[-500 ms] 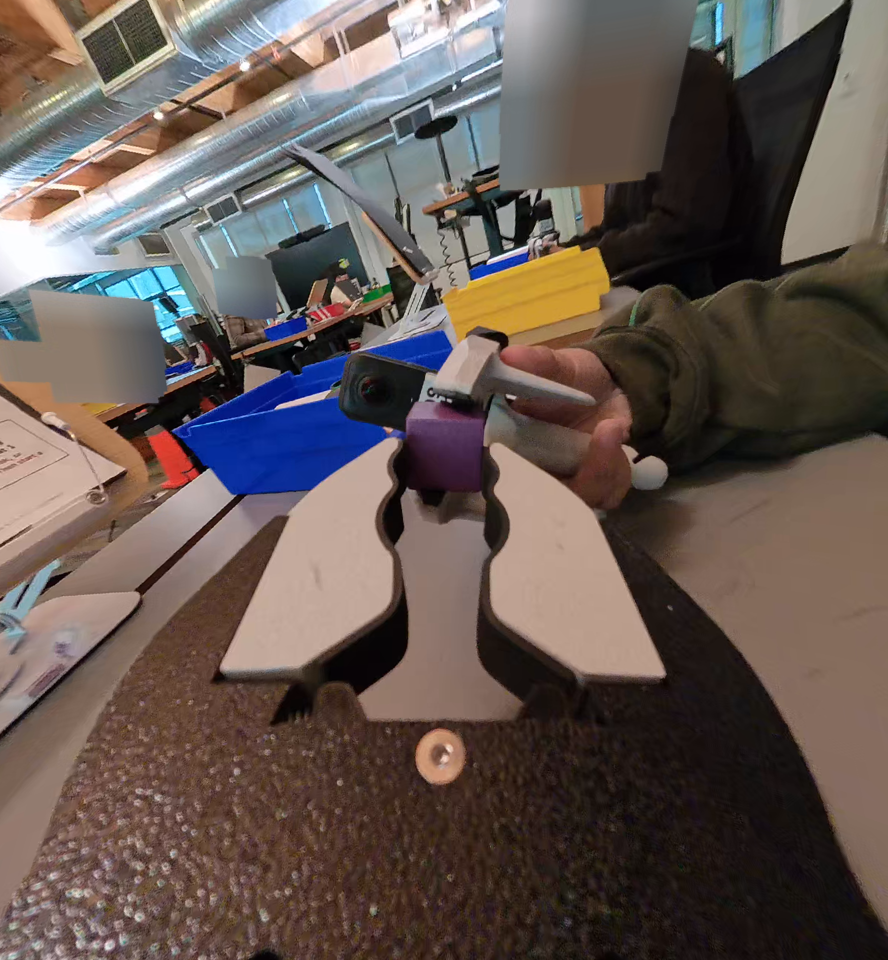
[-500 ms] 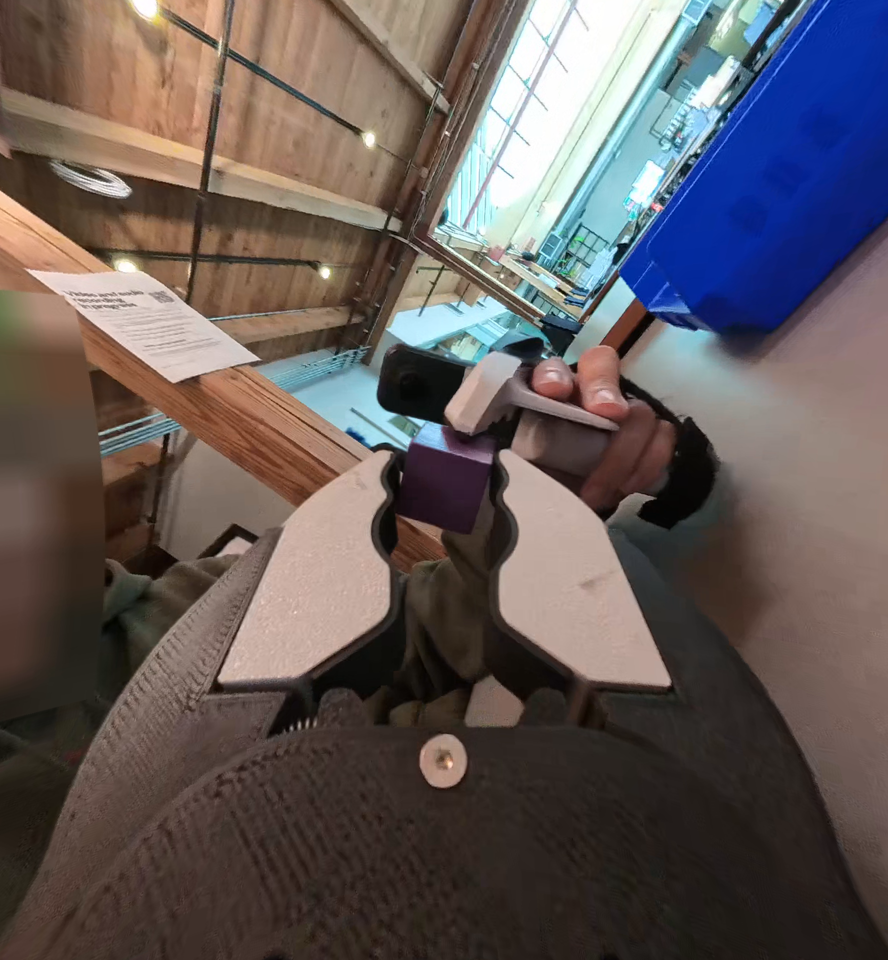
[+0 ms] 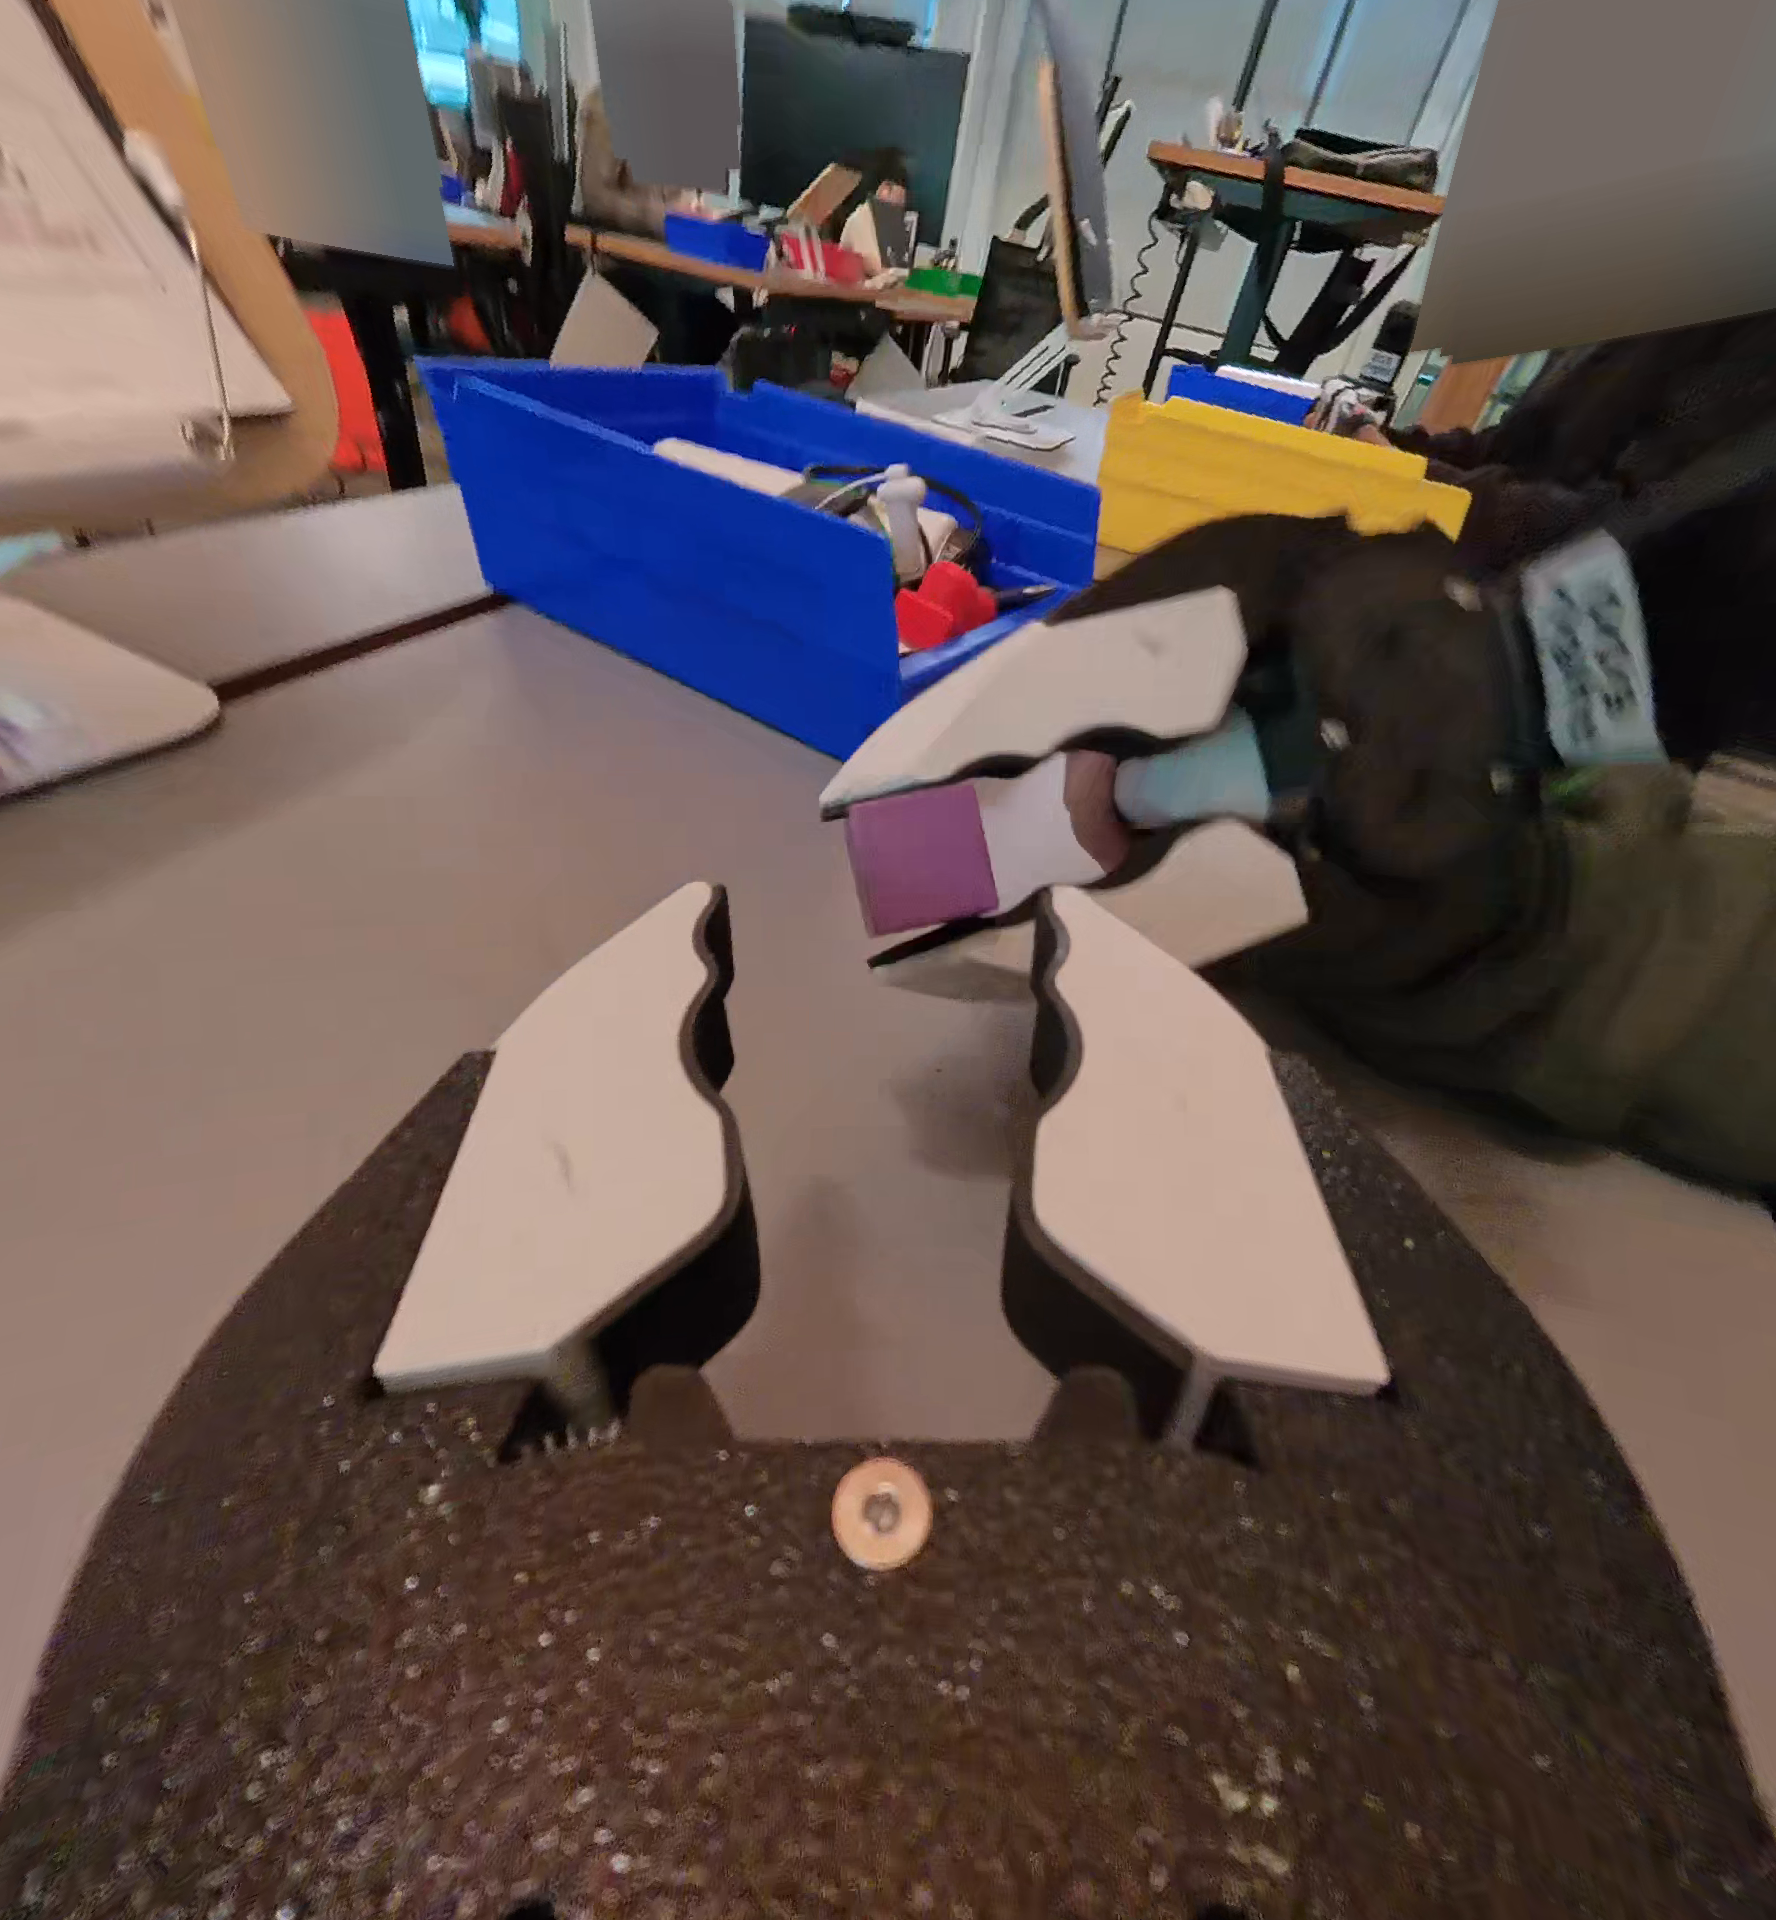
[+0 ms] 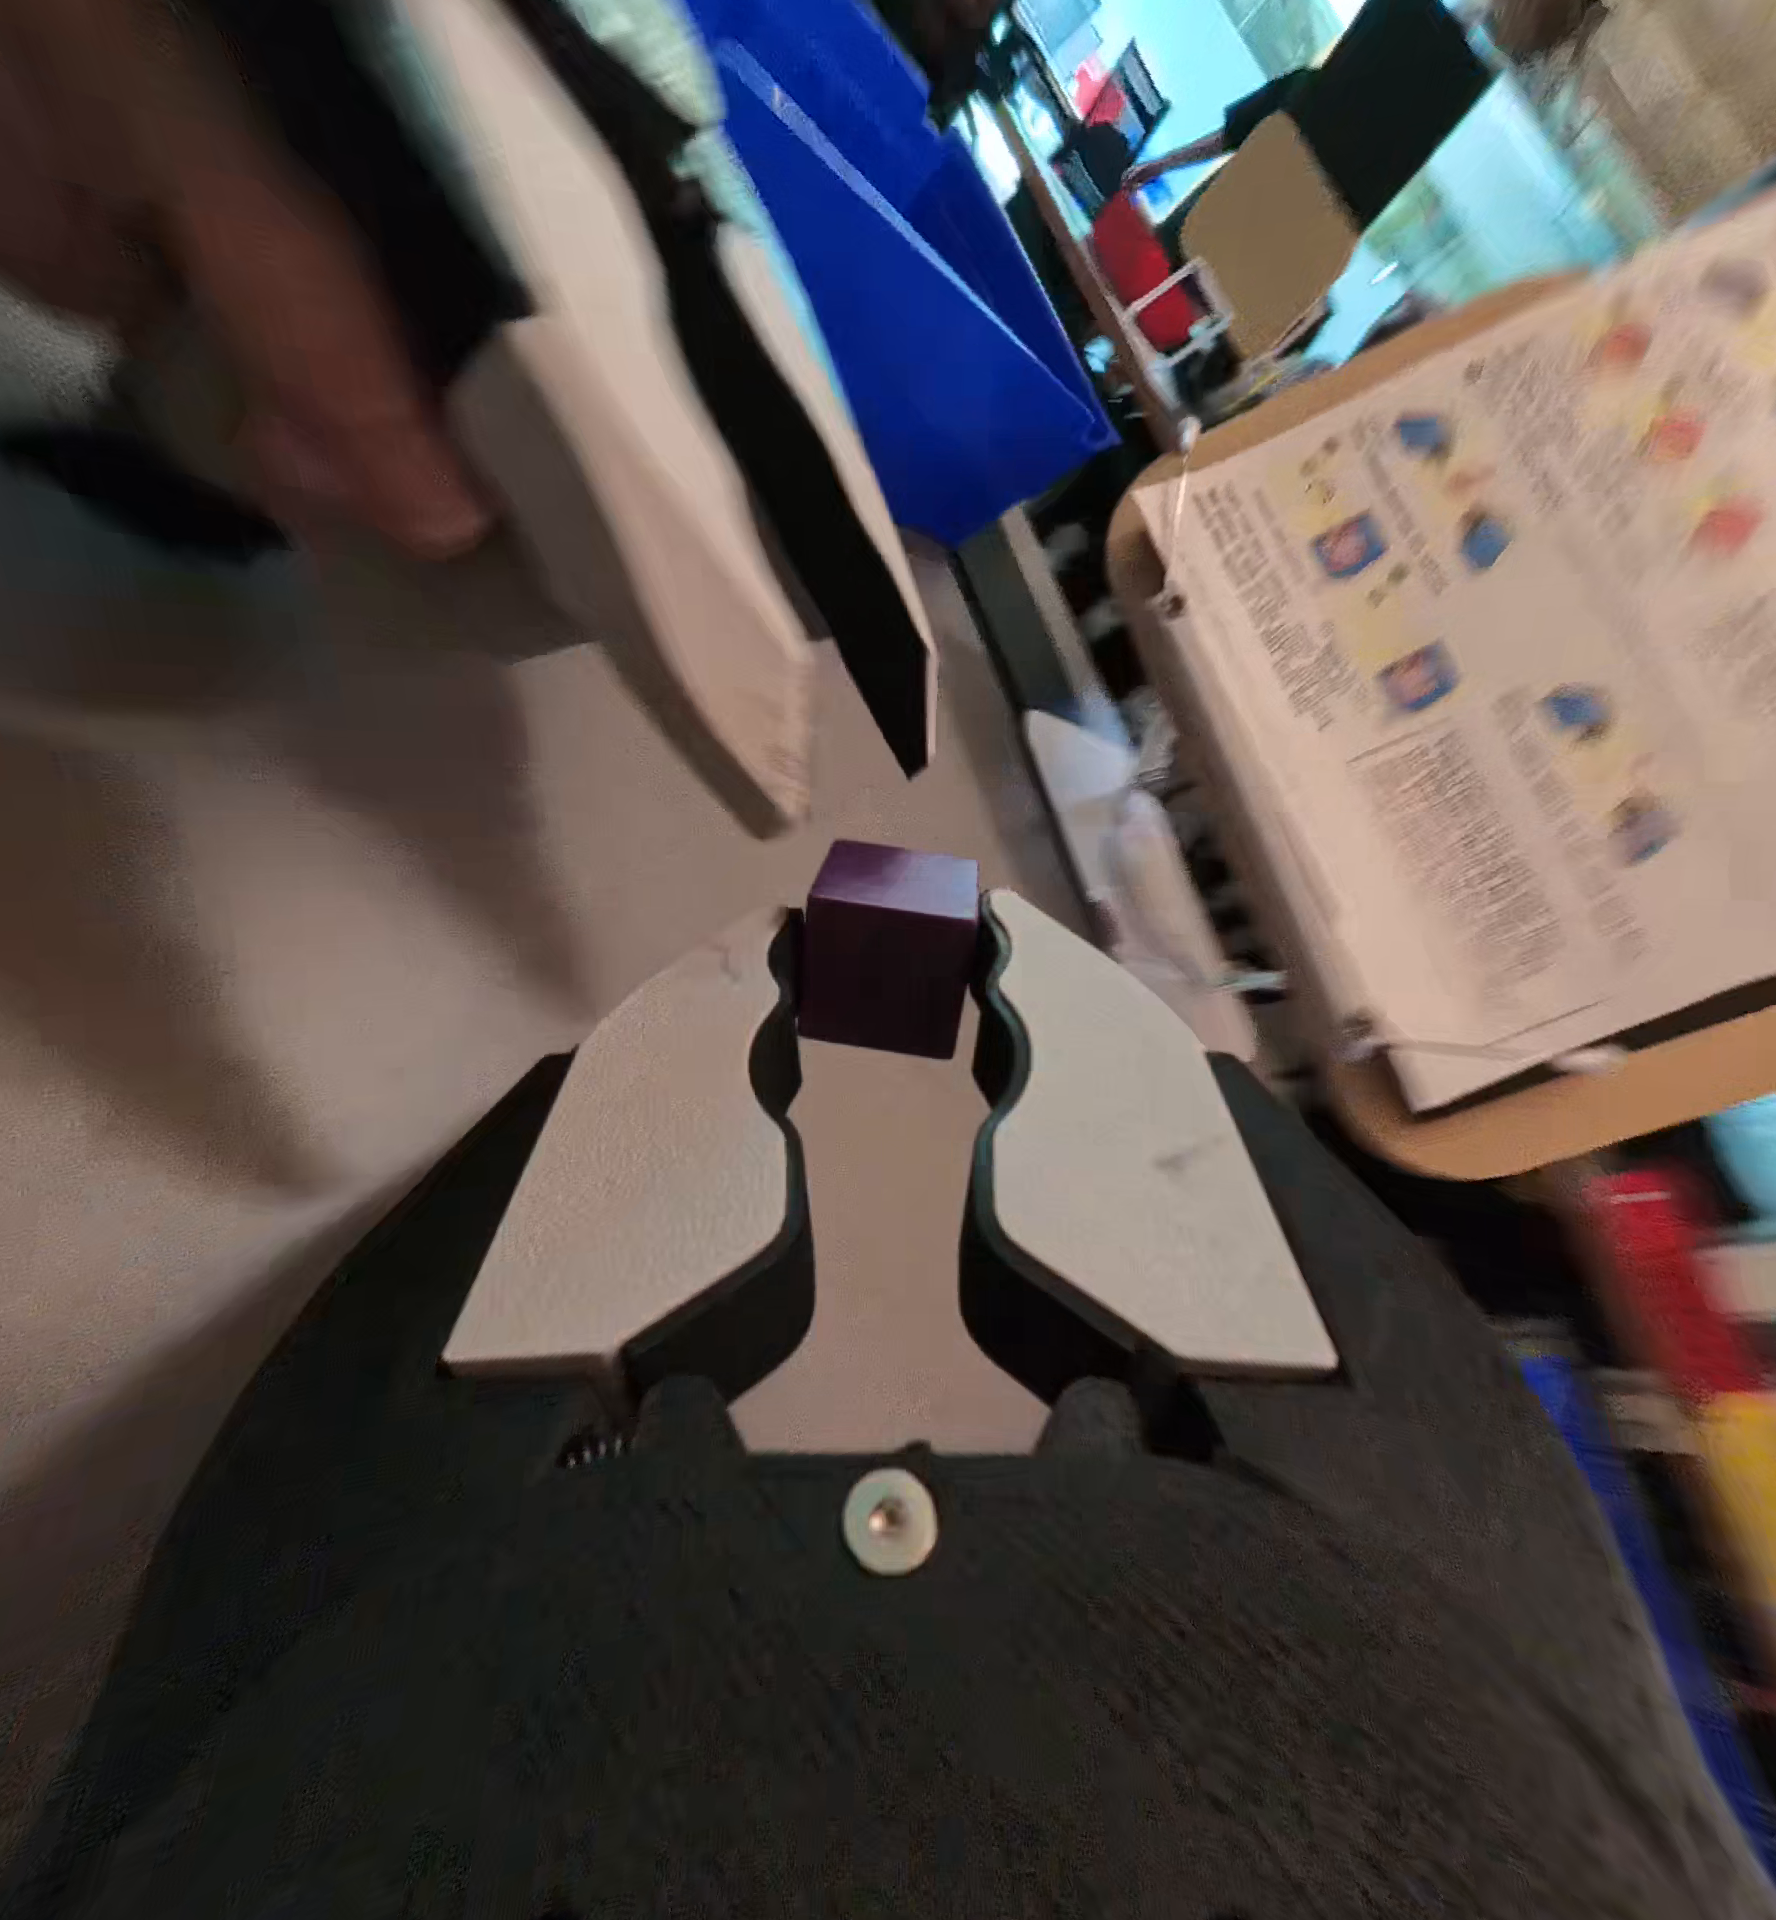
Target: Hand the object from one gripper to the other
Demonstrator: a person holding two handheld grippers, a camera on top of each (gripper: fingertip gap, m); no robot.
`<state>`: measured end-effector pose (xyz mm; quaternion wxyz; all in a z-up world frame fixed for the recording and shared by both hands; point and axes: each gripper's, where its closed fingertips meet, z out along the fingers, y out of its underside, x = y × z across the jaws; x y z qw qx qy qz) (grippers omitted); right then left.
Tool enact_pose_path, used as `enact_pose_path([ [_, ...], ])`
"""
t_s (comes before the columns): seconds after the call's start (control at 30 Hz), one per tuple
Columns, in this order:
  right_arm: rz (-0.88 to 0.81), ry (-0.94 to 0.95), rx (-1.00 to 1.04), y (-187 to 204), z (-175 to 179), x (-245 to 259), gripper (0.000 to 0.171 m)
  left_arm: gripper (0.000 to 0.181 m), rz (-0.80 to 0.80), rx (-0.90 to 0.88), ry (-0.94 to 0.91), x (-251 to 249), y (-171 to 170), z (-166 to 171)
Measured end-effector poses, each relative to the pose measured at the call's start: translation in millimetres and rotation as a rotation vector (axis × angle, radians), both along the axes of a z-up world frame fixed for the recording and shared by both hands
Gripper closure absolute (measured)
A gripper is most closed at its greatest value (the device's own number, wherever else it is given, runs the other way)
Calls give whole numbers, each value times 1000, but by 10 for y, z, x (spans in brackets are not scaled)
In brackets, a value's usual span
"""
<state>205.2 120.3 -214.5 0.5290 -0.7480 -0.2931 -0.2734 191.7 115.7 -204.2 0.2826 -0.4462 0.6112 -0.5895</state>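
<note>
A small purple cube (image 4: 889, 951) sits between the fingertips of my right gripper (image 4: 889, 914), which is shut on it. In the left wrist view the cube (image 3: 920, 857) is held by the right gripper (image 3: 853, 883), which comes in from the right above the grey table (image 3: 344, 831). My left gripper (image 3: 879, 914) is open and empty, with its tips just below and in front of the cube and not touching it. In the right wrist view the left gripper (image 4: 842, 795) shows at the upper left, jaws apart, a little beyond the cube.
A blue bin (image 3: 718, 582) with small parts stands at the back of the table, and a yellow bin (image 3: 1268, 478) is to its right. A printed sheet on a board (image 4: 1486, 623) stands at the left edge. An olive sleeve (image 3: 1642, 1018) lies across the right side.
Both grippers were closed around the cube. The left gripper has opened and drawn back from it. The cube stays in the right gripper. Both views have swung down toward the table.
</note>
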Motion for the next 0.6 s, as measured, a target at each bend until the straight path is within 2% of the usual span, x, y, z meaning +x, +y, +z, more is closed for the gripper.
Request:
enact_pose_path([
  [0.03, -8, -138, -3, 16, -26, -15, 141, 127, -7, -23, 23, 12, -17, -27],
  [0.07, -6, -245, -20, 29, -65, -40, 141, 128, -15, -35, 43, 18, -33, -56],
  [0.13, -11, -345, -44, 52, -102, -73, 141, 129, -1, -24, 79, 38, -25, -126],
  [0.23, -21, -347, -21, 70, -56, -114, 141, 139, -21, 25, 106, 29, -70, -196],
  [0.3, -47, -361, -36, 56, -46, -72, 141, 154, -45, 42, 94, 25, -125, -192],
  [0.4, -45, -327, -23, 37, -40, -57, 141, 154, -49, 25, 95, 34, -140, -183],
  [0.47, -10, -166, 34, 37, -3, -100, 141, 155, -72, -33, 74, 9, -126, -135],
  [0.5, 28, -33, 54, 30, 24, -145, 135, 155, -76, -65, 49, -5, -95, -91],
  [0.6, 127, 516, 45, 5, 129, -253, 99, 155, -123, -118, -124, -112, -25, 136],
])
